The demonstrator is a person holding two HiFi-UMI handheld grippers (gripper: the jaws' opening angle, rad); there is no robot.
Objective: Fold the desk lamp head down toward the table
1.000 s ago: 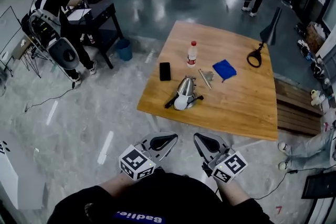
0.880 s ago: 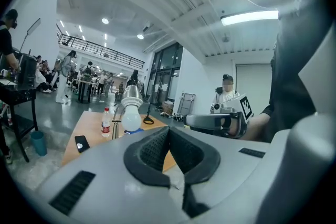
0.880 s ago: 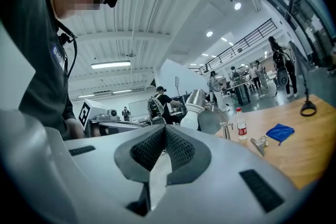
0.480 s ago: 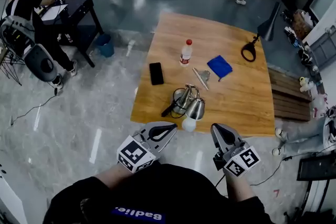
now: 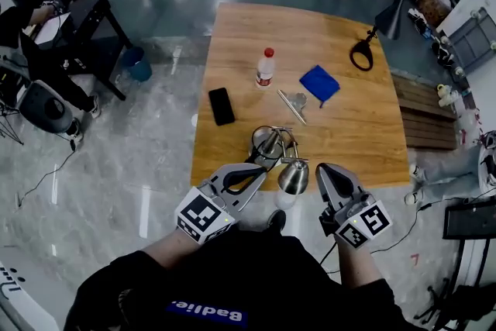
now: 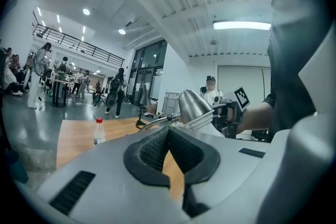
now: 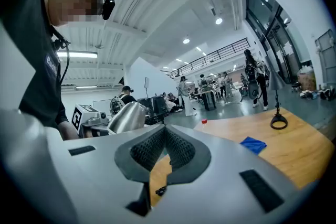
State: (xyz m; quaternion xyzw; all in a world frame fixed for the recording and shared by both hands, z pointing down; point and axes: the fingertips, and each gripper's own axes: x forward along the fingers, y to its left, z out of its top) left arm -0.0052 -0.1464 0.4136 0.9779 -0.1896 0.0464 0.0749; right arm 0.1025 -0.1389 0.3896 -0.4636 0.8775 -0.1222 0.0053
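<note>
Left claw [image 5: 242,181] and right claw [image 5: 332,184] are both pressed together and empty, the lamp [image 5: 271,143] sits at my 12 o'clock on the near edge of the surface [image 5: 364,120], so I'd brace it with one and ease its head [image 5: 293,175] down slowly.

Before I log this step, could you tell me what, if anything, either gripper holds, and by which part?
Nothing is held: the left gripper and the right gripper are both shut and empty.
</note>
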